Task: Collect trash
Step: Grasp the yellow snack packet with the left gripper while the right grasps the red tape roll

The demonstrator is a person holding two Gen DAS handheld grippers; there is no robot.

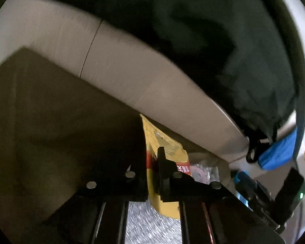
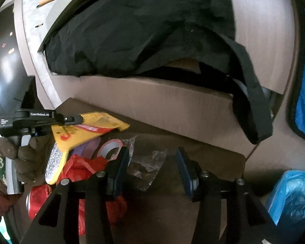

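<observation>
Yellow snack wrapper (image 1: 166,156) sits pinched between the two black fingers of the left gripper (image 1: 152,174) in the left wrist view. The jaws are squeezed tight on it. The wrapper pokes up past the fingers and hangs down below them too. It has a red patch with white letters, but they are too blurry to read. Behind it is a brown cardboard box (image 1: 50,122), and a dark cloth (image 1: 213,30) lies higher up. The grip is only on a thin bit of the wrapper, so I think it could slip out if the hand moves fast.

From the right wrist view, the left gripper (image 2: 79,119) holds the yellow wrapper (image 2: 95,128) up over a pile of trash. White words on that gripper look like "GenRobot.AI". The red strip on the wrapper has writing I cannot read. Under it lie a red plastic bag (image 2: 85,168), a roll of tape (image 2: 109,148) and a clear plastic scrap (image 2: 146,166). The right gripper (image 2: 150,168) is wide open and holds nothing; the clear scrap lies between its fingers. I think the scrap is thin and slippery, so the fingers may close and miss it, or push it away. The black strap (image 2: 252,101) hangs near and could get caught
</observation>
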